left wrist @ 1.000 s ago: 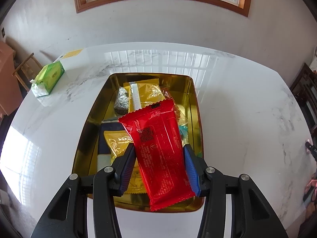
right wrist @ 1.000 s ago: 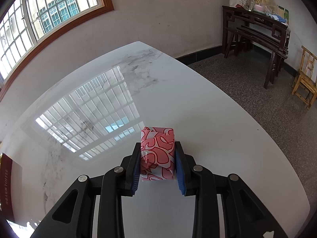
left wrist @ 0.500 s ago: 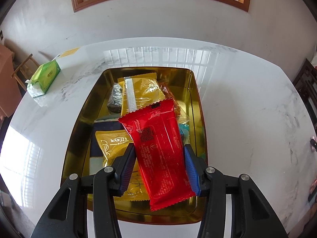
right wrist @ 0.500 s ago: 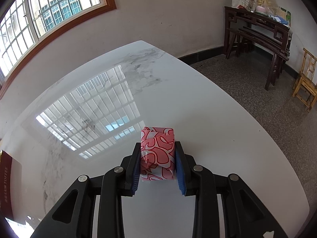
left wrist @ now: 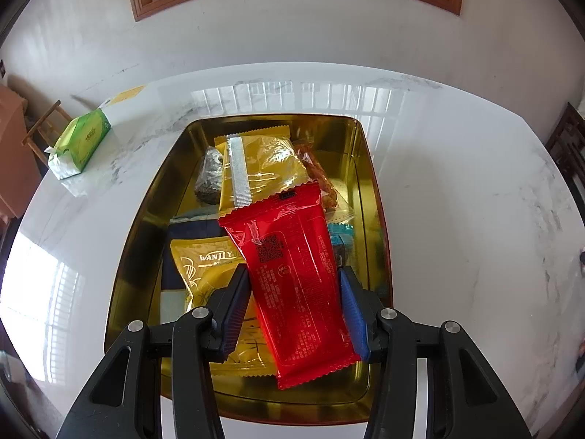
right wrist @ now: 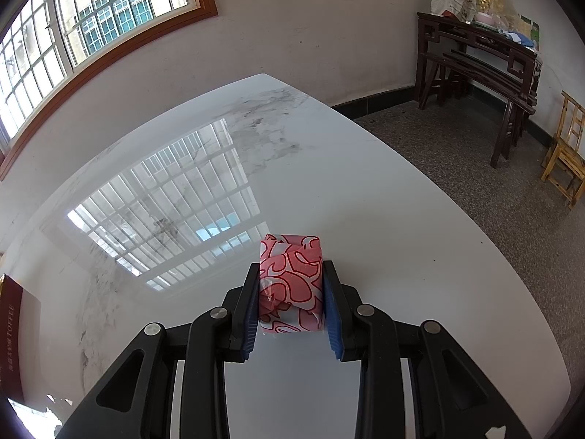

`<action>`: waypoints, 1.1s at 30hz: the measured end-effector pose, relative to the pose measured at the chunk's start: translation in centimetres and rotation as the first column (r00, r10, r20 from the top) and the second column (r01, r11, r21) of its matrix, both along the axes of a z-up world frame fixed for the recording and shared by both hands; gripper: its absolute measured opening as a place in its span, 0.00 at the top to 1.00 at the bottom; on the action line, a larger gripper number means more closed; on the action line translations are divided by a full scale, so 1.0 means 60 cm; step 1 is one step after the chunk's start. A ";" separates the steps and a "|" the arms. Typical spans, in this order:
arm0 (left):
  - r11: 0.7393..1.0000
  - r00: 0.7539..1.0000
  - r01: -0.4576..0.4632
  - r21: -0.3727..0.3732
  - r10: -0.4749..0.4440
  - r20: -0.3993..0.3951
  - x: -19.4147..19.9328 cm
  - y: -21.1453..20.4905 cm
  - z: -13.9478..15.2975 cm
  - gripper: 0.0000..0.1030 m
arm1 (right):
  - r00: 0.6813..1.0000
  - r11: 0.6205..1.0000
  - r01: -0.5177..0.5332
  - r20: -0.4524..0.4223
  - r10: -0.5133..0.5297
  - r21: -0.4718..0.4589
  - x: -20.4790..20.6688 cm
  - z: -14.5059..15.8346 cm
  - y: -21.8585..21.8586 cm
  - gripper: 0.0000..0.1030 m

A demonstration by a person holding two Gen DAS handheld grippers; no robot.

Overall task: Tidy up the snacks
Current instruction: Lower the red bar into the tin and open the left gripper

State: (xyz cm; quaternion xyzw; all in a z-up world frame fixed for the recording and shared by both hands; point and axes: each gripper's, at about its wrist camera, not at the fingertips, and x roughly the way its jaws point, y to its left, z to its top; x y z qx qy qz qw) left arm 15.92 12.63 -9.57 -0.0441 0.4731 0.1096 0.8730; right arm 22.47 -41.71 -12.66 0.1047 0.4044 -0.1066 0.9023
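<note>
My left gripper (left wrist: 292, 281) is shut on a long red snack packet (left wrist: 292, 278) and holds it over a gold tray (left wrist: 365, 161) on the white marble table. The tray holds several snacks: a yellow packet (left wrist: 267, 168) at the back, a yellow WANLIY packet (left wrist: 208, 267) at the near left, a dark lump (left wrist: 208, 179), an orange snack (left wrist: 321, 179). My right gripper (right wrist: 290, 285) is shut on a small pink and red patterned packet (right wrist: 290, 278), above the bare table (right wrist: 365, 219).
A green tissue pack (left wrist: 80, 142) lies at the table's far left. In the right wrist view a dark red box (right wrist: 11, 336) shows at the left edge. A dark wooden bench (right wrist: 482, 62) and a small wooden chair (right wrist: 566, 157) stand beyond the table's right edge.
My left gripper has moved forward over the tray with the red packet; the tray now reaches further under it. The right gripper has barely moved.
</note>
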 end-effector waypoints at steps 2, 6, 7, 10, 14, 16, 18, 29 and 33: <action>1.000 1.000 0.003 0.011 -0.003 0.002 -0.001 -0.003 -0.001 0.52 | 1.000 1.000 0.001 0.000 -0.001 0.000 0.000 0.000 0.000 0.72; 1.000 1.000 0.007 0.015 -0.007 0.001 -0.002 -0.007 -0.005 0.52 | 1.000 1.000 0.001 0.000 -0.001 0.000 0.000 0.000 0.001 0.72; 1.000 1.000 0.007 0.019 -0.007 0.000 -0.002 -0.007 -0.005 0.52 | 1.000 1.000 0.001 0.000 -0.001 0.000 0.000 0.000 0.001 0.72; 0.999 1.000 0.012 0.035 -0.012 0.002 -0.003 -0.011 -0.007 0.52 | 1.000 1.000 0.001 0.000 -0.001 0.000 0.000 0.000 0.001 0.72; 0.998 1.000 0.016 0.054 -0.017 0.004 -0.005 -0.017 -0.010 0.52 | 1.000 1.000 0.000 -0.001 0.000 -0.001 0.000 0.000 0.001 0.72; 0.998 1.000 0.020 0.060 -0.020 0.004 -0.006 -0.020 -0.011 0.52 | 1.000 1.000 -0.002 -0.001 0.002 -0.002 0.000 0.000 0.001 0.72; 0.998 1.000 0.019 0.063 -0.020 0.008 -0.007 -0.021 -0.011 0.51 | 1.000 1.000 -0.002 -0.001 0.002 -0.003 0.000 0.000 0.001 0.72; 0.996 0.999 0.025 0.088 -0.028 0.033 -0.017 -0.024 -0.007 0.49 | 1.000 1.000 -0.002 -0.002 0.002 -0.004 0.000 0.000 0.001 0.72; 0.994 0.996 0.023 0.104 -0.032 0.083 -0.026 -0.022 0.011 0.49 | 1.000 1.000 -0.003 -0.002 0.003 -0.005 0.000 0.000 0.001 0.72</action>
